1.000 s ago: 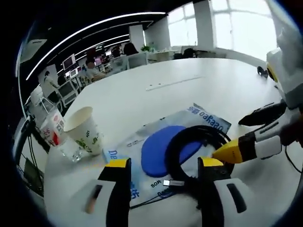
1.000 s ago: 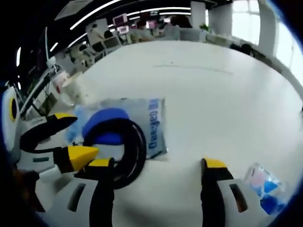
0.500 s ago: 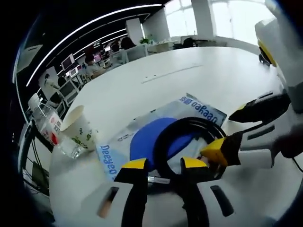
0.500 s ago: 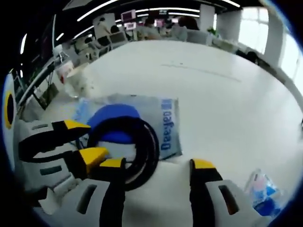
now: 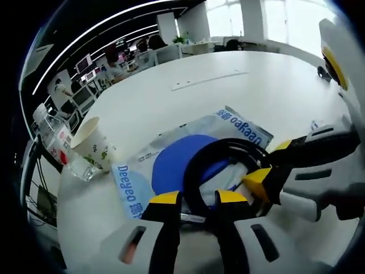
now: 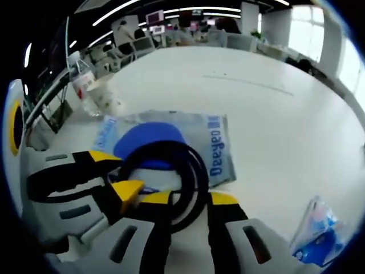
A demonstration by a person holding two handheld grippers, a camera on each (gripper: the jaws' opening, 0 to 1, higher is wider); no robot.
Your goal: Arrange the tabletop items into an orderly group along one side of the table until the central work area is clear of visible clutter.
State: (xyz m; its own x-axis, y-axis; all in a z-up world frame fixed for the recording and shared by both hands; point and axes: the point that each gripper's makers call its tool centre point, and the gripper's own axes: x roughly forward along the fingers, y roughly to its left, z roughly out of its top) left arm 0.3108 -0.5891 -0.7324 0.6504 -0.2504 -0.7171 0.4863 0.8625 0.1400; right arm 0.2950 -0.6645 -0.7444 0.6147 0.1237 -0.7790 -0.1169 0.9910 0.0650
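Two tongs: I have both at the black cable coil (image 5: 219, 165)
Left tongs (image 5: 197, 200): clenched on the coil's near rim
Right tongs (image 6: 188, 200): clenched on its rim too
Coil: lying on the blue-and-white pouch (image 5: 171, 171), on the table (image 5: 228, 91)
Paper cup (image 5: 91, 145): beside a bottle (image 5: 54, 140)

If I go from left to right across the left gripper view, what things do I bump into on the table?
Plastic bottle → paper cup → blue-and-white packet → black cable coil → right gripper, coming in from the right edge.
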